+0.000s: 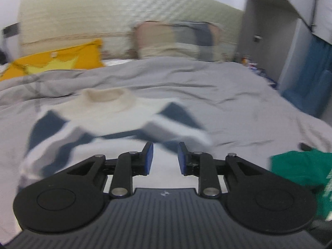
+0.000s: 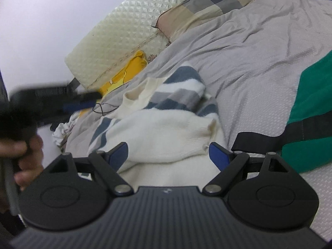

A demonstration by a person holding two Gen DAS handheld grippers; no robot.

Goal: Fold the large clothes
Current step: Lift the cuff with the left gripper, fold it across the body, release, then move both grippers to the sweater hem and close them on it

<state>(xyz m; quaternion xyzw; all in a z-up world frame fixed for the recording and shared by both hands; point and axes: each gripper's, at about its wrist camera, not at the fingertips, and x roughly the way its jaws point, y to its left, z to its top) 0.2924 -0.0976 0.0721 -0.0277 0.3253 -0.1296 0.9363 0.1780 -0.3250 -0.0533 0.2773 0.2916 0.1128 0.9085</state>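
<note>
No readable text, numbers or brand names anywhere. Only mark: a small pale emblem on the ribbed body of the left gripper (image 1: 165, 157), same emblem on the right gripper (image 2: 167, 152), too small to make out as letters. Green garment (image 1: 305, 172) shows pale markings at its edge, blurred, illegible. Yellow cloth (image 1: 62, 61) carries a lighter jagged shape, not lettering. Clutter by the far bedside too blurred to read.
</note>
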